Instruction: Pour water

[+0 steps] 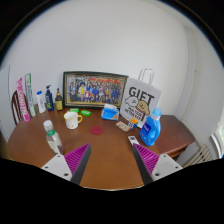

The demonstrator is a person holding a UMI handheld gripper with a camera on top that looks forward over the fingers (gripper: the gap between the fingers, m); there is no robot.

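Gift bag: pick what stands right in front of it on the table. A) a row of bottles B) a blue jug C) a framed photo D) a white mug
B: the blue jug stands against the lower front of the gift bag, while the mug sits apart from it, before the framed photo. The gripper is open and holds nothing.
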